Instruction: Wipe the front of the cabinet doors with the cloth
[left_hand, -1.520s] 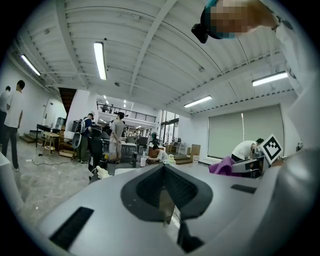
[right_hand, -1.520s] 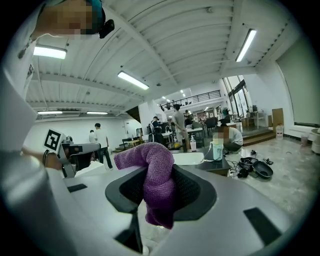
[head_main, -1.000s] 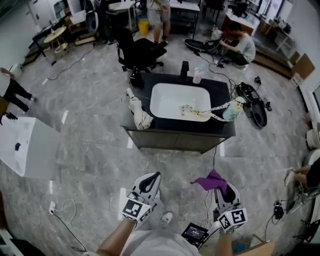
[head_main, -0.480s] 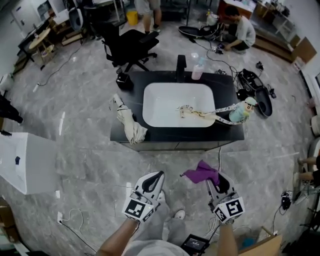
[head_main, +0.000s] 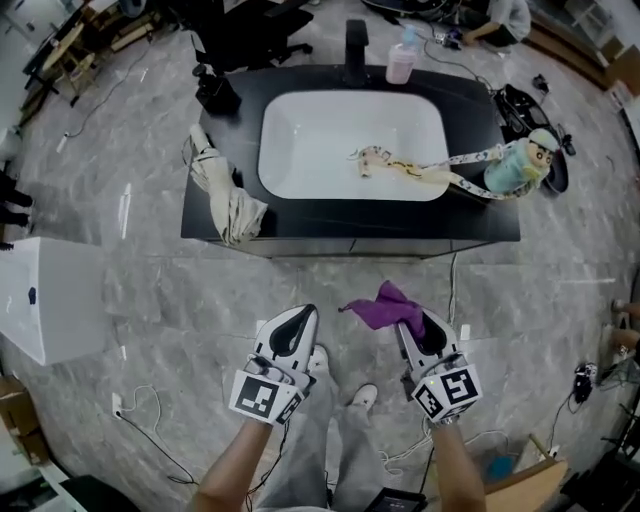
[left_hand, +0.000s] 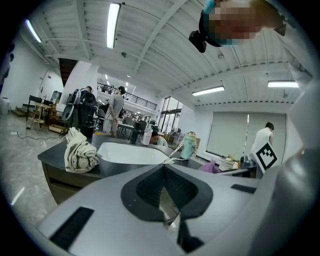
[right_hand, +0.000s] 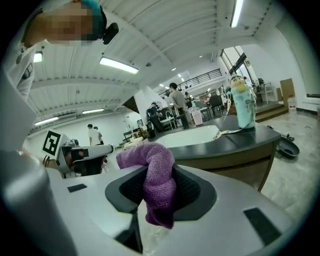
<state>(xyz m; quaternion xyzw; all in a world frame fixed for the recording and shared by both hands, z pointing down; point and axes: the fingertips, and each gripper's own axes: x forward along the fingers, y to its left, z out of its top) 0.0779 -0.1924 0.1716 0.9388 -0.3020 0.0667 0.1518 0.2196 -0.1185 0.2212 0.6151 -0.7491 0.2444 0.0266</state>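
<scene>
- Seen from the head view, a person stands on a grey marble floor facing a dark cabinet (head_main: 350, 246) with a white sink (head_main: 300, 150) set in its top.
- The right gripper (head_main: 408, 328) is clenched on a purple cloth (head_main: 386, 305). The cloth bunches up above the jaws and hangs a little below them.
- The cloth is held in the air in front of the cabinet doors, apart from them.
- The left gripper (head_main: 303, 316) is beside the right one, its jaws pressed together with nothing between them.
- On the counter lie a crumpled beige towel (head_main: 226, 200) on the left and a pale green bottle (head_main: 515, 165) on the right, its strap trailing into the sink.
</scene>
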